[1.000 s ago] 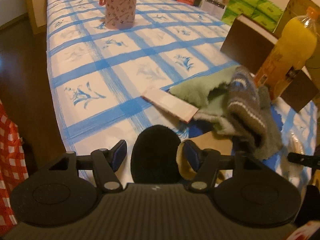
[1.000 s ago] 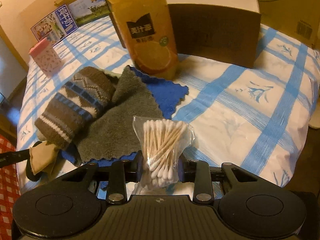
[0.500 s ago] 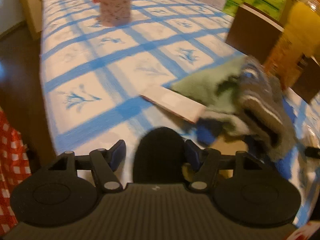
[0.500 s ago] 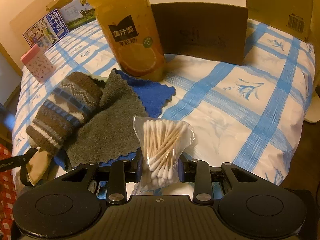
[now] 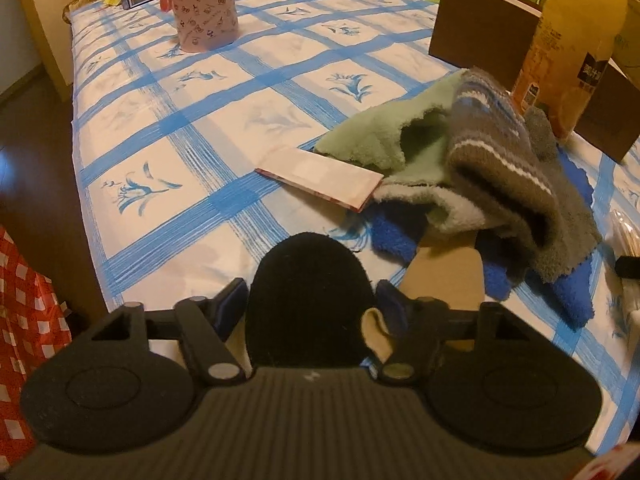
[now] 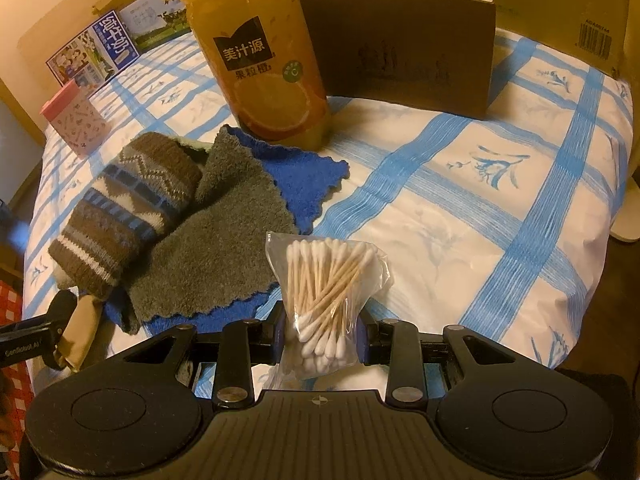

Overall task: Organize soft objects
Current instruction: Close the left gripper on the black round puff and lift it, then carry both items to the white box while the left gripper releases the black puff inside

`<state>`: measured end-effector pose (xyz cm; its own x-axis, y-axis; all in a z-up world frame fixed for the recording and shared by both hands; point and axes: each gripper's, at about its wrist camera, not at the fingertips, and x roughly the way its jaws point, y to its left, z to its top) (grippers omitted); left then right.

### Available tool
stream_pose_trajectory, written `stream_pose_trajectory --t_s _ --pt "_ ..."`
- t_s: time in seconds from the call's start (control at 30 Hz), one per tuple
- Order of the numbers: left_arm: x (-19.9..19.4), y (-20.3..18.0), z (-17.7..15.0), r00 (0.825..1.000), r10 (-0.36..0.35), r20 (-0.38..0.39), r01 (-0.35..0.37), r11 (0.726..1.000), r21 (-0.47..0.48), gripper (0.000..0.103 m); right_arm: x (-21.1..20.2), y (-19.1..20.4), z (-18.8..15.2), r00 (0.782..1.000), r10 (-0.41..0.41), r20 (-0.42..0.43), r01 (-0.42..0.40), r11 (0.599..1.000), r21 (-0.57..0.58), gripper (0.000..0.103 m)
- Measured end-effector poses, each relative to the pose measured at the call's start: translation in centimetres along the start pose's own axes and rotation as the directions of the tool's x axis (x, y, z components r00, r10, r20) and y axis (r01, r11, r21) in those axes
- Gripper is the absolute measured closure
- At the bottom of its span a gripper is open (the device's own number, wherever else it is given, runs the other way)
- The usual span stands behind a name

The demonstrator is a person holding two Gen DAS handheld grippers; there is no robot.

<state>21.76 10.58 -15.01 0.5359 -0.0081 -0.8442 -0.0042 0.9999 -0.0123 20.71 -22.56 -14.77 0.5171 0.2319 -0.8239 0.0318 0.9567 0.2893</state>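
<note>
My left gripper (image 5: 310, 304) is shut on a black soft pad (image 5: 308, 272) with a rounded top, held over the near edge of the table. A beige soft piece (image 5: 444, 280) shows just right of it; I cannot tell whether it is part of the pad. Beyond lies a pile: a brown patterned knit sock (image 5: 500, 152), a green cloth (image 5: 372, 140), a grey cloth (image 6: 224, 240) and a blue cloth (image 6: 304, 176). My right gripper (image 6: 320, 336) is shut on a clear bag of cotton swabs (image 6: 324, 280), just right of the pile.
An orange juice bottle (image 6: 256, 52) and a brown box (image 6: 404, 48) stand behind the pile. A flat pink packet (image 5: 320, 178) lies against the green cloth. A pink canister (image 5: 200, 4) stands far back on the blue-checked tablecloth (image 5: 192, 152). Cartons line the far edge.
The left gripper has come lower and closer to the pile and rolled a little, still holding the black pad. The right gripper has kept still with the swab bag.
</note>
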Motion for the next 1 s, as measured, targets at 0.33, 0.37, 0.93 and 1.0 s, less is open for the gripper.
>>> stream_pose_trajectory --t_s 0.33,0.37,0.93,1.0 --pt "-2.8 2.0 1.1 0.998 -0.052 0.037 0.057 0.991 -0.123 0.041 -1.1 0.0 0.0 1.000 0.015 0.023 -0.015 1.000 0.000 0.069" --pt "-2.8 2.0 1.1 0.999 -0.036 0.038 0.039 0.993 -0.110 0.041 -1.2 -0.1 0.0 1.000 0.016 0.024 -0.016 1.000 0.000 0.069" --pt "-8.8 4.5 3.3 0.982 -0.001 0.188 0.029 0.988 -0.150 0.043 -2.9 0.2 0.7 0.994 0.050 0.095 -0.046 0.998 -0.038 0.069" --pt "-9.7 4.0 3.6 0.981 -0.010 0.194 0.035 0.991 -0.129 0.043 -3.1 0.2 0.6 0.994 0.056 0.098 -0.052 0.998 -0.041 0.069"
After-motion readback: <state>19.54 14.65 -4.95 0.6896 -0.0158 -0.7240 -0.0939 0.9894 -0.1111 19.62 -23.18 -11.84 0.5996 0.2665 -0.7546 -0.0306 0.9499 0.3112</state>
